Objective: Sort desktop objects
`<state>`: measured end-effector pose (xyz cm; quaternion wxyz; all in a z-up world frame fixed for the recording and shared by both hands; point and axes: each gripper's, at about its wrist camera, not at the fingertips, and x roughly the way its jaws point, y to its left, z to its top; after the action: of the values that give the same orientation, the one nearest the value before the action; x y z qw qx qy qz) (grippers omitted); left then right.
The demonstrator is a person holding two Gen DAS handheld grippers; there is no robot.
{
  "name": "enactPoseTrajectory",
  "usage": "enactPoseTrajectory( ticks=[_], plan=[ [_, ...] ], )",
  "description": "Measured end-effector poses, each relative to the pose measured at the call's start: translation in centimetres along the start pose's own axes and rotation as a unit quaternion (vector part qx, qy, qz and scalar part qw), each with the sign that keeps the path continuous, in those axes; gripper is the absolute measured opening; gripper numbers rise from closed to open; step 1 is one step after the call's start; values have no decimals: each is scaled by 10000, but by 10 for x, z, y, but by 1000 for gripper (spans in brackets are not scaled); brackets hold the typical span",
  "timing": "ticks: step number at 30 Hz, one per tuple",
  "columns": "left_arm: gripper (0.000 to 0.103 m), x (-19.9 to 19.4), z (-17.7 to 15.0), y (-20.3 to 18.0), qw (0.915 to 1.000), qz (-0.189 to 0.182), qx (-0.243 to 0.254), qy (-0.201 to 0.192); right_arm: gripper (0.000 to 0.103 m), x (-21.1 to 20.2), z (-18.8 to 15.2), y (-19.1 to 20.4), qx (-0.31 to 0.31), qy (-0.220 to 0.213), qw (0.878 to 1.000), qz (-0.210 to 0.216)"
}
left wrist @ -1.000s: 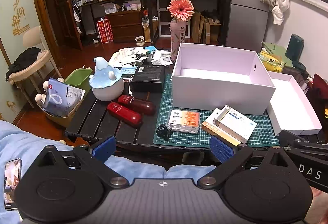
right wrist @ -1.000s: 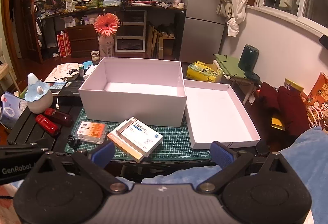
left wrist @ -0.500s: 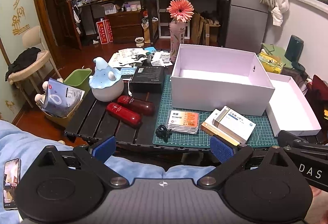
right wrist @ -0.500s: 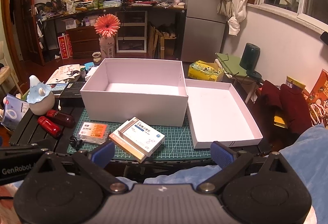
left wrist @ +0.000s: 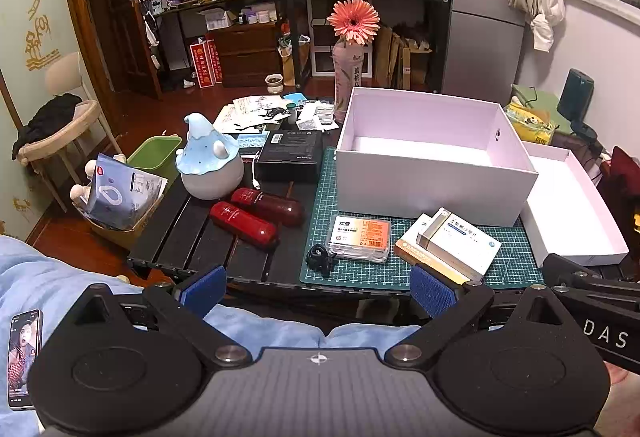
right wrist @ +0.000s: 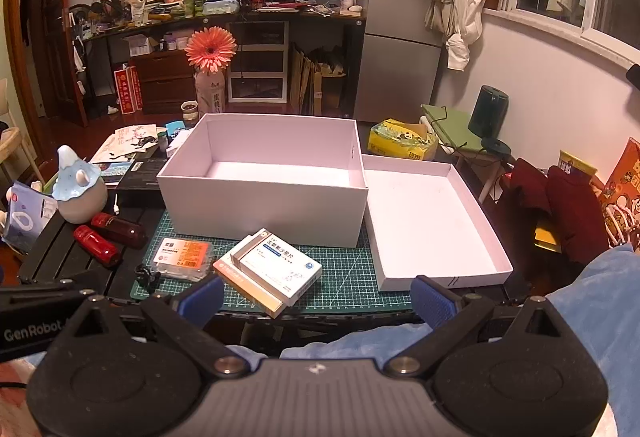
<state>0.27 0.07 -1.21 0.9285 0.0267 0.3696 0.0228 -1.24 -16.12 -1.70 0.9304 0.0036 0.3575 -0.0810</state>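
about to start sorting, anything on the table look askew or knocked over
Two red bottles lie on their sides left of the green mat. The white medicine box sits crooked on a flatter box, skewed to the mat's grid. The big white box is open, its lid beside it.

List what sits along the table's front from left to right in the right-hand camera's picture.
Red bottles → black clip → orange-labelled packet → stacked medicine boxes → shallow white lid.
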Motion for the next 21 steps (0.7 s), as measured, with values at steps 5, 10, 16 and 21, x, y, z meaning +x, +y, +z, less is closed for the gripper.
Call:
enactPoseTrajectory(
  ticks=[5,10,16,21],
  plan=[
    [99,0,1,0,10000,12,-9,4,100,1,1,-1,-5,6,10000,19],
    [99,-1,-1,3,10000,7,-25,-17,100,0,2,0,-29,-28,10000,6],
    [99,-2,1,2,10000,23,-10,0,100,1,2,0,-45,-13,10000,19],
    [99,-2,2,2,10000,44,-34,15,100,0,4,2,-101,-50,9999,-7]
  ],
)
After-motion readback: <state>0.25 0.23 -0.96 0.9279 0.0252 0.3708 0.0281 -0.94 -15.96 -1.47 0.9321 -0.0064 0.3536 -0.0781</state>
